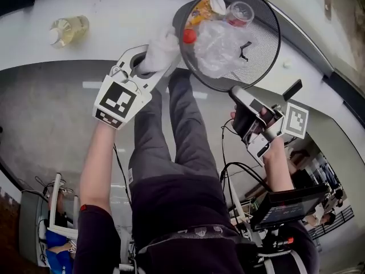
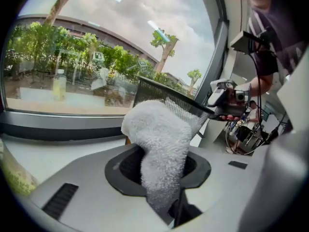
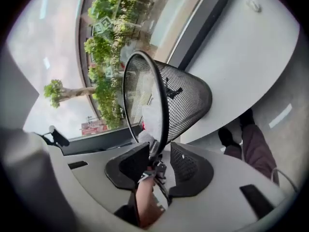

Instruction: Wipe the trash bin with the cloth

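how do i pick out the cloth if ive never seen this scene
Find the black mesh trash bin tipped on the white window ledge. Against its outer wall, beside the rim, the left hand-held gripper clamps a cloth. It is white and fluffy, unlike the shiny clear plastic bag inside the bin.

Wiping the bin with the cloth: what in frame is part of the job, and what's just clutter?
In the job:
trash bin
cloth
left gripper, clamped on the cloth
right gripper, bin rim between its jaws

Lying about:
bottle on the ledge
screen
rubbish inside the bin: plastic bag, cup
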